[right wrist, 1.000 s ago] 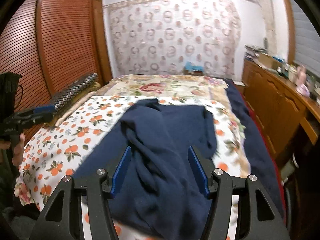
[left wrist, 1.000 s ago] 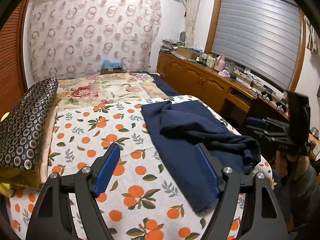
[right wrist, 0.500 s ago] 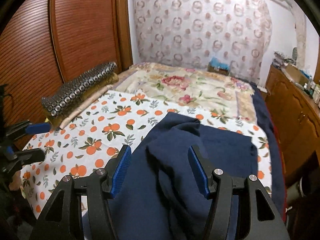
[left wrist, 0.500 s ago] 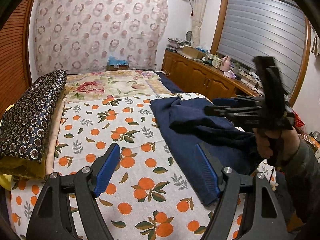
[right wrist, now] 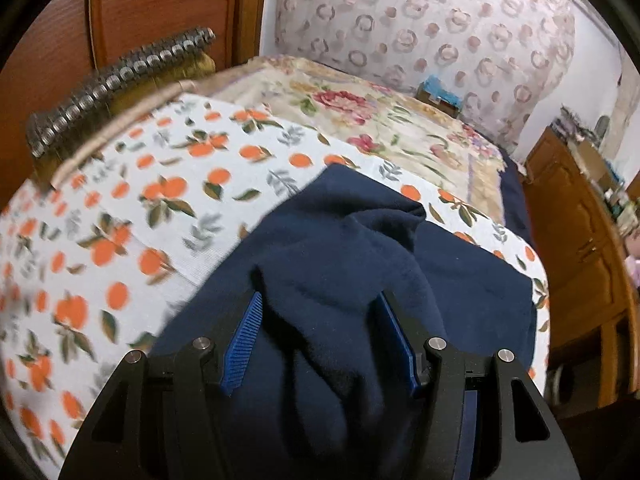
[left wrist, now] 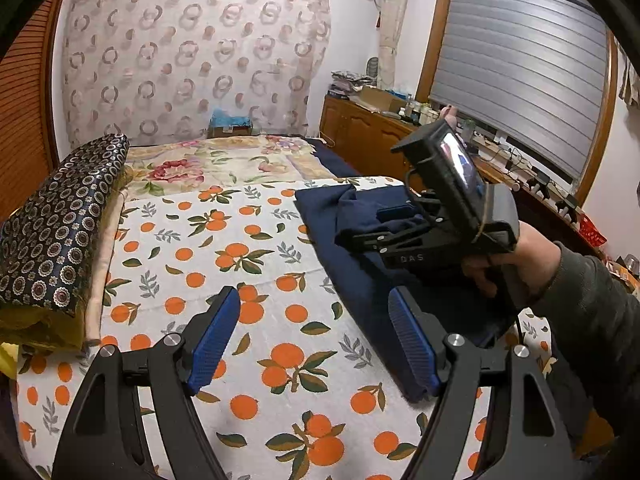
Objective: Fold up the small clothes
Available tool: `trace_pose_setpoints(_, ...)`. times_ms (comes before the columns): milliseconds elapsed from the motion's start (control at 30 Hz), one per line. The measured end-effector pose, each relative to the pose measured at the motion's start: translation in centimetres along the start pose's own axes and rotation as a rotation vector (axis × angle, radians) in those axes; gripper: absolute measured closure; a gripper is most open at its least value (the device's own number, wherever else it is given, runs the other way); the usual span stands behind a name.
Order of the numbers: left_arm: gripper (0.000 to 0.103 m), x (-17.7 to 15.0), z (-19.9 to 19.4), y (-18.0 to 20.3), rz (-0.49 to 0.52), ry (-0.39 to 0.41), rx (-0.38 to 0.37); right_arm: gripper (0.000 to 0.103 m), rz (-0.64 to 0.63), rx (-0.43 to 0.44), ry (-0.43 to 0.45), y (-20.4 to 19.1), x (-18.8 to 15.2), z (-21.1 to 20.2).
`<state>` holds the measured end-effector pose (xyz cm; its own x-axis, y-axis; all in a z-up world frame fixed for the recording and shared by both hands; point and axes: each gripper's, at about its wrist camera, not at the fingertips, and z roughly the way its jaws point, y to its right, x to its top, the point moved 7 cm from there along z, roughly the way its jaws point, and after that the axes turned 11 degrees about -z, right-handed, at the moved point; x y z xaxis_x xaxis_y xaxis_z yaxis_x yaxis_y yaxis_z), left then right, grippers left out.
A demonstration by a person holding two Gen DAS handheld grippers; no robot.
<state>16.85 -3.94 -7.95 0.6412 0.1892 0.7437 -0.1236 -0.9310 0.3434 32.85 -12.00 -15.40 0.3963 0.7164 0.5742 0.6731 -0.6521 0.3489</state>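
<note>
A navy blue garment (left wrist: 352, 276) lies rumpled on the right side of the orange-print bedsheet (left wrist: 224, 256). My left gripper (left wrist: 314, 332) is open and empty, above the sheet just left of the garment's near edge. My right gripper (right wrist: 318, 320) is open, low over the garment (right wrist: 360, 248), with a raised fold of the cloth between its blue pads (right wrist: 244, 340). In the left wrist view the right gripper (left wrist: 372, 226) reaches in from the right over the garment, held by a hand.
A dark patterned pillow (left wrist: 52, 224) lies along the left edge of the bed. A floral quilt (left wrist: 216, 164) covers the far part. Wooden cabinets (left wrist: 368, 140) with clutter stand on the right under a shuttered window. A wooden wardrobe (right wrist: 152, 12) stands left.
My right gripper has moved forward and down over the garment, so a fold now lies between its fingers. My left gripper has shifted slightly left and stays open.
</note>
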Motion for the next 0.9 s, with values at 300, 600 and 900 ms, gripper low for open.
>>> trace_pose_setpoints(300,0.026,-0.4,0.3,-0.1,-0.006,-0.011,0.003,0.091,-0.010,0.018,0.048,0.9,0.4,-1.0)
trace_pose_setpoints(600,0.026,-0.9,0.7,0.1,0.000,-0.022,-0.002,0.093,0.189,-0.114,0.129,9.5,-0.5,-4.3)
trace_pose_setpoints(900,0.026,-1.1,1.1,0.3,0.002,-0.036,0.001,0.070,0.380,-0.225,0.045,14.1,-3.6,-2.9)
